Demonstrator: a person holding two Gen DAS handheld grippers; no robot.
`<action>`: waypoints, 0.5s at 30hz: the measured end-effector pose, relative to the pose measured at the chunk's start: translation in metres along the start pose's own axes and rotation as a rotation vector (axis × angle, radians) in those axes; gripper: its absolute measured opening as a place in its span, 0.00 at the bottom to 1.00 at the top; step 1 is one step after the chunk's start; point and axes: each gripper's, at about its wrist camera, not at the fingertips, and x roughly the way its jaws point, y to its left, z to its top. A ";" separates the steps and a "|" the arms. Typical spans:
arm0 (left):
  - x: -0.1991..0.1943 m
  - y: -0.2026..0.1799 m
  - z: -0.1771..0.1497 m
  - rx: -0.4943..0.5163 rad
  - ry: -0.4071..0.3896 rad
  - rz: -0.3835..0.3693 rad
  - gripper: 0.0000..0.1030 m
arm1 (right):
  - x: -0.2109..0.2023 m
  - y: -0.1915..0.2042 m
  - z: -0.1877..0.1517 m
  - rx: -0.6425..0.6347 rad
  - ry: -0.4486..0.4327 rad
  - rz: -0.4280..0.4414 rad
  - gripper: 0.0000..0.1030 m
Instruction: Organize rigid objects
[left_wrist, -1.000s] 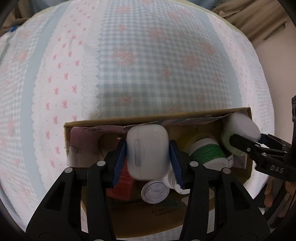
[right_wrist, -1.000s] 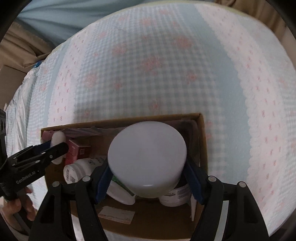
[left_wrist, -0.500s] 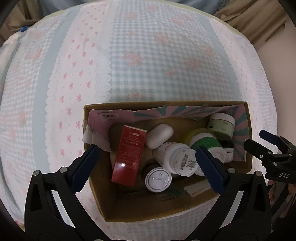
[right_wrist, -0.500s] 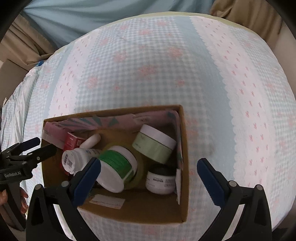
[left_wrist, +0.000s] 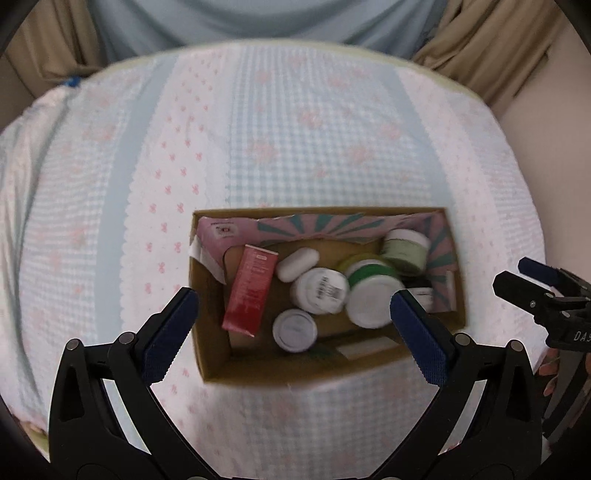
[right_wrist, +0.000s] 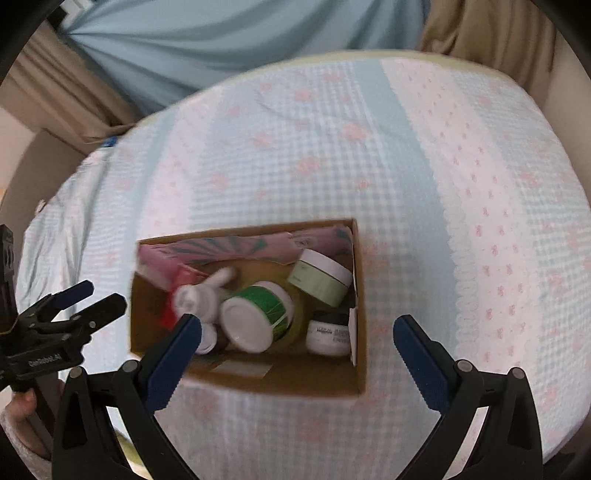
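Both grippers spread wide and empty above a cardboard box of jars and bottles.

The left gripper (left_wrist: 293, 325) and right gripper (right_wrist: 297, 339) have their blue pads wide apart, nothing between them. The cardboard box (left_wrist: 214, 354) sits on a checked bedcover (left_wrist: 314, 129). Inside lie a red carton (left_wrist: 251, 291) at the left, a small white case (left_wrist: 297, 264) beside it, a white bottle (left_wrist: 319, 290) on its side, a round white lid (left_wrist: 294, 329), a green-banded jar (right_wrist: 258, 314), a pale green jar (right_wrist: 321, 277) in the far right corner and what looks like a dark-lidded pot (right_wrist: 328, 334), blurred.
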 end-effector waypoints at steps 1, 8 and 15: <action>-0.018 -0.006 -0.003 -0.005 -0.020 0.004 1.00 | -0.018 0.003 -0.001 -0.019 -0.021 -0.021 1.00; -0.157 -0.053 -0.014 -0.040 -0.273 0.012 1.00 | -0.148 0.015 -0.007 -0.094 -0.190 -0.059 1.00; -0.265 -0.095 -0.038 -0.015 -0.518 0.084 1.00 | -0.260 0.019 -0.028 -0.126 -0.396 -0.115 1.00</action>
